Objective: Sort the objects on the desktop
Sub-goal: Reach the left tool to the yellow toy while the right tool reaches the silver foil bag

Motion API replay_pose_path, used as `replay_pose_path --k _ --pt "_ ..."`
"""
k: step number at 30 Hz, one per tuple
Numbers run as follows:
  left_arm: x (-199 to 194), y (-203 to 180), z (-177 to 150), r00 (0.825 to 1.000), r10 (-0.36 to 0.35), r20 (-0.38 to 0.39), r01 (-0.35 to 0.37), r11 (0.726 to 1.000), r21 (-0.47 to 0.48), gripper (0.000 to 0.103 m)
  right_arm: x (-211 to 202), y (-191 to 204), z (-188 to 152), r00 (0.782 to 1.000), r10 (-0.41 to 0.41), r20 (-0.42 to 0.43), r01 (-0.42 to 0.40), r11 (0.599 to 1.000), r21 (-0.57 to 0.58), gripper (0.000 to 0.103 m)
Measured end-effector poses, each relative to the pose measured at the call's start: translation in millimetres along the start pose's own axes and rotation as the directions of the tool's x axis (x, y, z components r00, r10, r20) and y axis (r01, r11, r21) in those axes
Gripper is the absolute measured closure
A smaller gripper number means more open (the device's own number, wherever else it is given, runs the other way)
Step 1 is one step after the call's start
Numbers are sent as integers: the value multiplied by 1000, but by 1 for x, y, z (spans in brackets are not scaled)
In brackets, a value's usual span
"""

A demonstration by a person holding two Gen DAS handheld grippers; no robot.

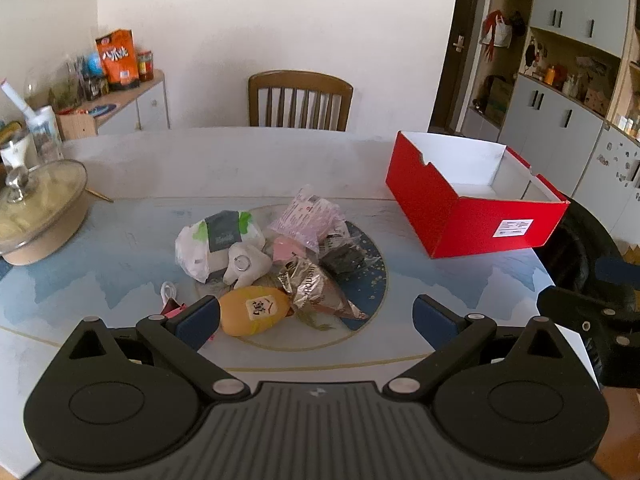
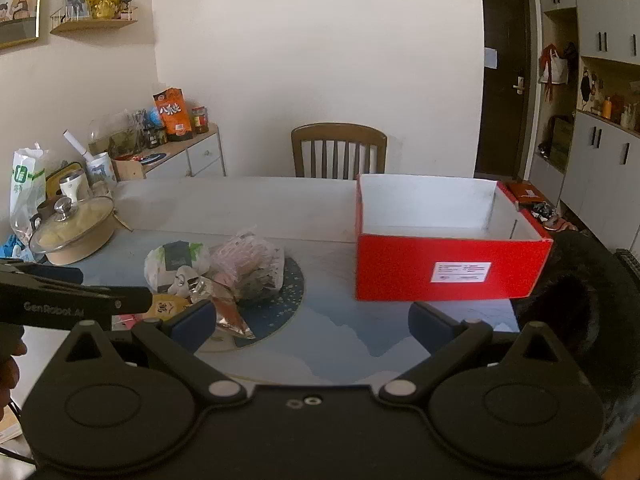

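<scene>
Both grippers, left (image 1: 316, 318) and right (image 2: 312, 324), hung above the table (image 1: 120, 240) with jaws wide and nothing between them. Just beyond lay the heap: a yellow plush (image 1: 256, 310), foil cone (image 1: 316, 288) and bags (image 1: 216, 240). Farther right stood the red box (image 1: 472, 216), open-topped.

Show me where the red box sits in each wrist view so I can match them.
Left wrist: red box sits right of centre, past the pile, open top showing.
Right wrist: red box sits right of centre, labelled side facing the camera.
Shared landmark: the wooden chair behind the table.
</scene>
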State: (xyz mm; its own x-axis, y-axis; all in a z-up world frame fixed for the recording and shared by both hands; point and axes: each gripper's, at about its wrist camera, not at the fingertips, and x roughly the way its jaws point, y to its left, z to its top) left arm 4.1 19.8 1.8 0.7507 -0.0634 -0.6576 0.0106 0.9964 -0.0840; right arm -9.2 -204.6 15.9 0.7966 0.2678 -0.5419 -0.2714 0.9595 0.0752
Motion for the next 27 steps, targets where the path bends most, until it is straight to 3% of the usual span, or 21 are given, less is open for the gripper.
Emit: replay_pose_path --k 10,19,27 --pt "28 36 -1 999 -36 -8 37 998 45 0 36 31 -3 998 22 -53 -23 999 -29 0" --pt "64 58 -6 995 -93 -28 96 983 157 0 75 56 -3 996 29 -86 -36 997 -74 1" --pt "102 70 -2 989 -123 -85 139 967 214 2 121 74 -12 984 35 -176 -60 989 -139 7"
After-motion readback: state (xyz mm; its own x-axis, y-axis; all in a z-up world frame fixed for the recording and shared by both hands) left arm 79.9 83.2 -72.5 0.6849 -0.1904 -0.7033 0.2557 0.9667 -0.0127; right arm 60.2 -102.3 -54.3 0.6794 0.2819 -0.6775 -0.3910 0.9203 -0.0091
